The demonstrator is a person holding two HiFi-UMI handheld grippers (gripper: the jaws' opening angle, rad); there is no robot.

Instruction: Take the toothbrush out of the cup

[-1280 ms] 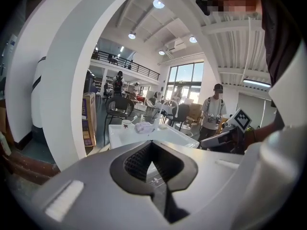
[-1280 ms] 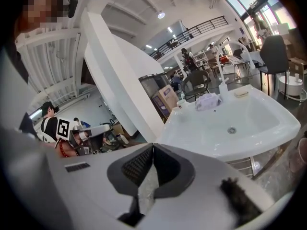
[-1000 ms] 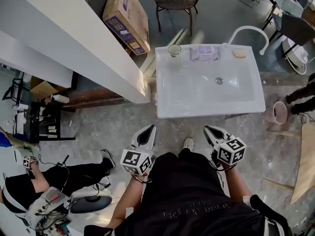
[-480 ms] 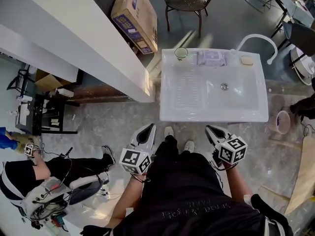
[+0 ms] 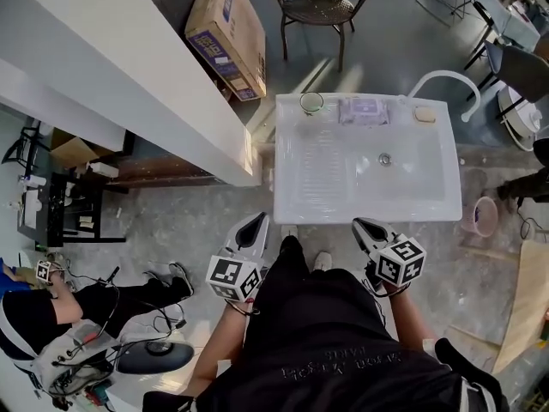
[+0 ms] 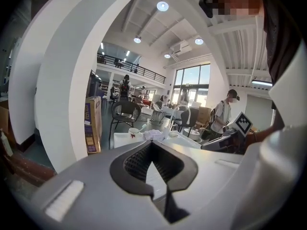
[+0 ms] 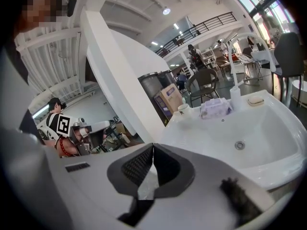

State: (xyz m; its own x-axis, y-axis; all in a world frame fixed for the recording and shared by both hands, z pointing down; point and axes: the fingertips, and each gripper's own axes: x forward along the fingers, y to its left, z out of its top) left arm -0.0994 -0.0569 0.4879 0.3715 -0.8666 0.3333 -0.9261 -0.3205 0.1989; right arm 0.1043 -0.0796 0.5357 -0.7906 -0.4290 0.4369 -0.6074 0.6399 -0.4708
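Probably light, stiff and slippery, the toothbrush (image 6: pixel 143 126) stands in the cup (image 5: pixel 310 103) at the sink's (image 5: pixel 287 206) far left corner, best pinched by its protruding end; left claw (image 5: pixel 256 223) and right claw (image 5: pixel 362 225) are closed, empty.

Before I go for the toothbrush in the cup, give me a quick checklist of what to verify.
1. Left gripper empty: ok, jaws shut on nothing.
2. Right gripper empty: ok, also shut.
3. Jaws open for a grasp: not ok.
4. Cup upright at the sink, far left corner: ok.
5. Toothbrush handle sticking out of the cup: ok, small and pale.
6. Cup near a gripper: not ok, both hang by the sink's near edge.
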